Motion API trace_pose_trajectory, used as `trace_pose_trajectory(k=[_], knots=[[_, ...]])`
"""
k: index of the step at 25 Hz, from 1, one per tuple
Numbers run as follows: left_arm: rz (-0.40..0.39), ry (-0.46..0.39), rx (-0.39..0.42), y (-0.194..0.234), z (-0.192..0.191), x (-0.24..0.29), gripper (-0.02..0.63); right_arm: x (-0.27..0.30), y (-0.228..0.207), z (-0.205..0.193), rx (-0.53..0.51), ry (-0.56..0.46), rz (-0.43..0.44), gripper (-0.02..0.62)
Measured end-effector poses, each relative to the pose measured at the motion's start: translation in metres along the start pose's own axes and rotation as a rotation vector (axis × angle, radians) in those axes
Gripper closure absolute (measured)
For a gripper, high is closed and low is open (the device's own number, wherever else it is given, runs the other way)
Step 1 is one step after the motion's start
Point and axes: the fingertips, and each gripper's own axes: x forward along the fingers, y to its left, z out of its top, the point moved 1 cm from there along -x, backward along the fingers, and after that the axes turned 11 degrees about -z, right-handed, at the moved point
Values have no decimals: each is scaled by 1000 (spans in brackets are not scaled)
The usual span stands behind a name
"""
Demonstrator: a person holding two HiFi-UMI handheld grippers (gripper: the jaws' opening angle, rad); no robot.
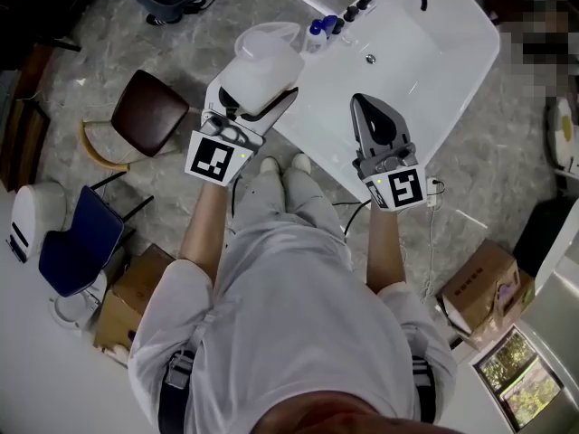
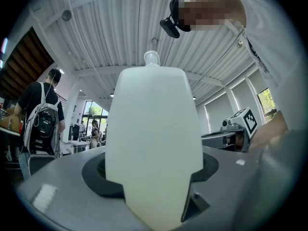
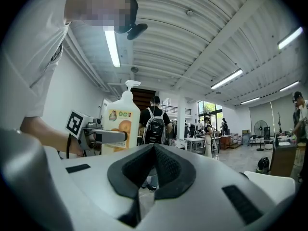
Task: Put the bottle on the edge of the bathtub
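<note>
bottle [image 2: 153, 143]: its bottom runs off the lower edge of the left gripper view.
label [image 3: 120, 124]: in the right gripper view its print is too small to read.
bathtub [image 1: 425, 70]: its far end is cut off by the top edge of the head view.
small bottles [image 1: 318, 31] by the tap [image 1: 355, 9]: too small to tell what they are.

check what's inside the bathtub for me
Inside the bathtub, only a small drain fitting shows on the white bottom. The right gripper covers part of the near side and the held bottle hides its left corner, so anything there can't be seen.
</note>
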Motion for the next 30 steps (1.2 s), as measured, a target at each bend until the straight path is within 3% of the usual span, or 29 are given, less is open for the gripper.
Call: trace_pose_trajectory(k=[10,19,30], knots=[[-10,-24,-16,27,-129,38,262,37,-39,-108,-1,-11,-17,594],[-21,11,-1,46,-256,57,262,48,-52,-209,38,-15,-39,595],[-27,29,-30,62,-379,81,262,47,-63,-290,64,3,-78,595]])
